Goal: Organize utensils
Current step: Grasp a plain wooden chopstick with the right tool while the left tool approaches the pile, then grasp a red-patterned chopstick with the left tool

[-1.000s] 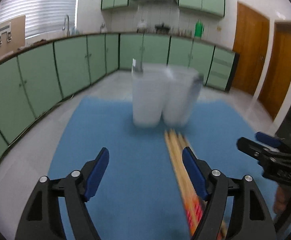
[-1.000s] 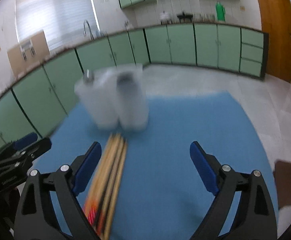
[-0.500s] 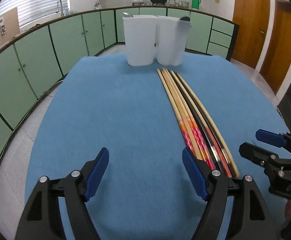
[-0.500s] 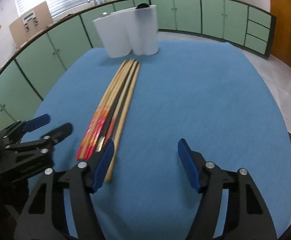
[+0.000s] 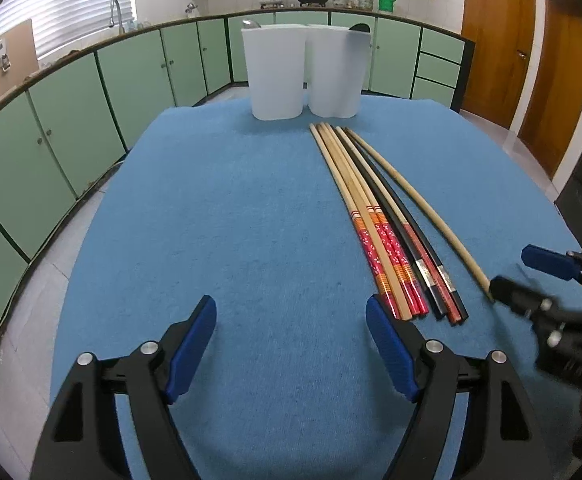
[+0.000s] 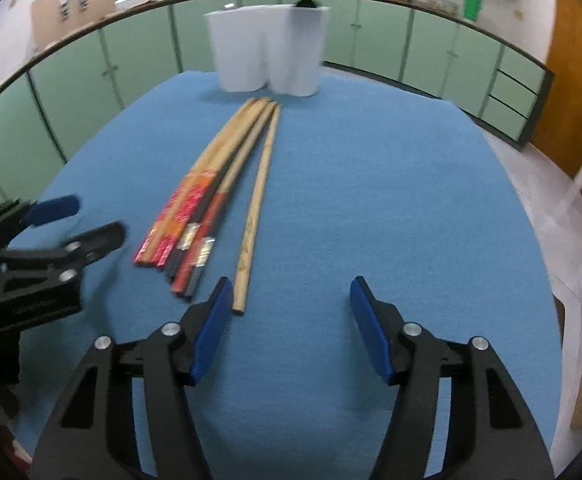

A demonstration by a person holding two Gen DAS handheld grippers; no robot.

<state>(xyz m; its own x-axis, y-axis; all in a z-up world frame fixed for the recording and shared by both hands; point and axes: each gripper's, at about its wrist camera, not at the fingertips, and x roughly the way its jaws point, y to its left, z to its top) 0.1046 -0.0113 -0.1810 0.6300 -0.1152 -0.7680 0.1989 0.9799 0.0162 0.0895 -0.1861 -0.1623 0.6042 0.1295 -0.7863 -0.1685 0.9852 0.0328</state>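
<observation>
Several chopsticks (image 5: 375, 216) lie side by side on the blue table cloth (image 5: 231, 240): wooden ones with red patterned ends, black ones, and one plain wooden stick (image 6: 257, 204) a little apart on the right. A white two-part utensil holder (image 5: 303, 72) stands at the far edge, also in the right wrist view (image 6: 269, 58); a dark utensil tip shows in it. My left gripper (image 5: 291, 344) is open and empty, left of the chopsticks' near ends. My right gripper (image 6: 291, 328) is open and empty, just right of the plain stick's near end.
Green kitchen cabinets (image 5: 71, 120) curve around the table at left and back. Wooden doors (image 5: 491, 40) stand at the right. The blue cloth's edge drops to a tiled floor (image 6: 547, 208) on the right.
Both grippers have drawn back toward the near side of the table and lowered. The right gripper has shifted toward the plain stick's near end. The chopsticks have not moved.
</observation>
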